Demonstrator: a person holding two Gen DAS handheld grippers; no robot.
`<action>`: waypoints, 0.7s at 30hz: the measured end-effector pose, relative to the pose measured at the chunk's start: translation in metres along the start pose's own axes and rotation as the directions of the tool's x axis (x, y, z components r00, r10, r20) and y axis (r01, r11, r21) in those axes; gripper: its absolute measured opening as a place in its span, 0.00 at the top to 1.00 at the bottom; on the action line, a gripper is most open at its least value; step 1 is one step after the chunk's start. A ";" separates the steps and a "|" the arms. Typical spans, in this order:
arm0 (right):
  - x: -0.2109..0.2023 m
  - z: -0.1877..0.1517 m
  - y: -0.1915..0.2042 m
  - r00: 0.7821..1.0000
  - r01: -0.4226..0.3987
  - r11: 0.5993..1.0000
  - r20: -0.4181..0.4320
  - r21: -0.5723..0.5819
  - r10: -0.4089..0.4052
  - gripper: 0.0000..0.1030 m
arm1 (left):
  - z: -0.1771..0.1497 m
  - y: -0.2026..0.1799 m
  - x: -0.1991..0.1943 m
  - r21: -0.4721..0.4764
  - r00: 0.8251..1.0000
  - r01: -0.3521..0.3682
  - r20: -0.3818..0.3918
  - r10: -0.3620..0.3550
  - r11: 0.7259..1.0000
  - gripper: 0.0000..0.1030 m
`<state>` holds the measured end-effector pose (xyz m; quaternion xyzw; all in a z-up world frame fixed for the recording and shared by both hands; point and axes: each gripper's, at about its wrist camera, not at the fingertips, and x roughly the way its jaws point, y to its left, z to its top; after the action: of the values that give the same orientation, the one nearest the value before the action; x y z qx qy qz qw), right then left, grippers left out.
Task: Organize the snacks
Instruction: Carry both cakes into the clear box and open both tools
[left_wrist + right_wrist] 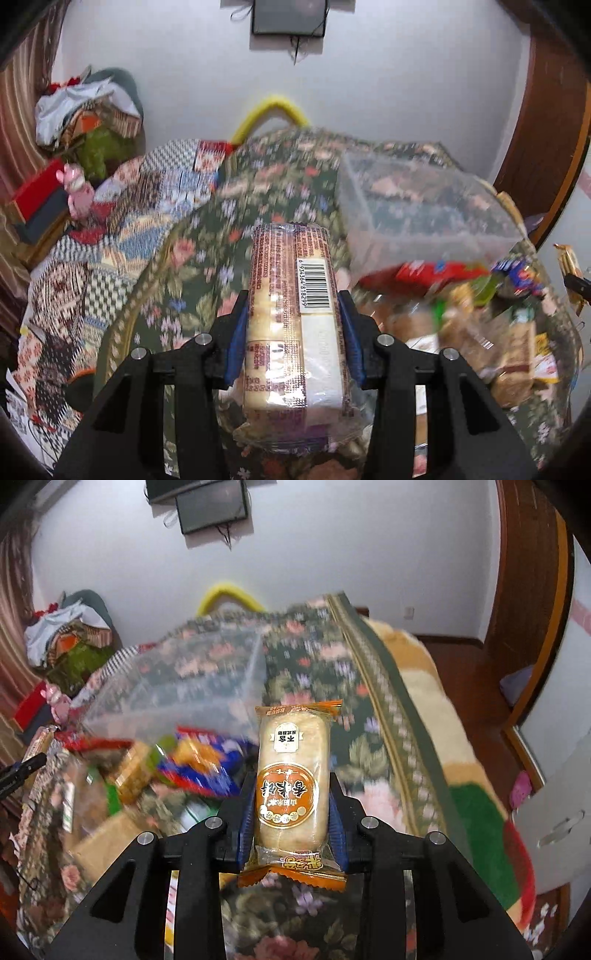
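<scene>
My left gripper [293,306] is shut on a purple-wrapped cracker pack [295,314] with a barcode label, held above the floral bedspread [207,236]. My right gripper [291,790] is shut on an orange-wrapped rice cake pack [291,775], also held above the bed. A clear plastic bin [417,206] sits ahead and right of the left gripper; in the right wrist view the bin [177,679] lies ahead and to the left. A heap of mixed snack packs [480,314] lies in front of the bin, also in the right wrist view [155,771].
A patchwork quilt [122,221] covers the bed's left side. A pile of clothes [88,110] and a red box [37,192] are at far left. A yellow tube [269,110] arches behind the bed. A striped blanket [443,738] hangs over the bed's right edge.
</scene>
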<state>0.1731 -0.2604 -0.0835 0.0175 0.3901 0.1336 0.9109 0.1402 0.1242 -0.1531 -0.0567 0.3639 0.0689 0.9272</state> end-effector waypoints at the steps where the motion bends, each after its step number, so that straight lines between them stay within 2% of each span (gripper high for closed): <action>1: -0.002 0.004 0.002 1.000 -0.004 1.000 0.014 -0.005 0.004 0.70 | 0.003 -0.002 -0.003 0.003 1.000 0.004 0.008 -0.004 1.000 0.56; 11: -0.011 0.042 0.036 0.988 -0.060 0.995 0.134 -0.084 0.071 0.70 | 0.054 -0.036 -0.019 0.023 0.991 0.094 0.092 -0.096 0.995 0.56; 21: 0.012 0.063 0.062 0.980 -0.112 0.985 0.150 -0.132 0.131 0.70 | 0.094 -0.072 0.005 0.060 0.986 0.132 0.098 -0.138 0.989 0.56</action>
<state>0.2117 -0.1930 -0.0393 -0.0043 0.3057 0.2110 0.9285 0.2187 0.0680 -0.0844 -0.0528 0.3131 -0.0010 0.9482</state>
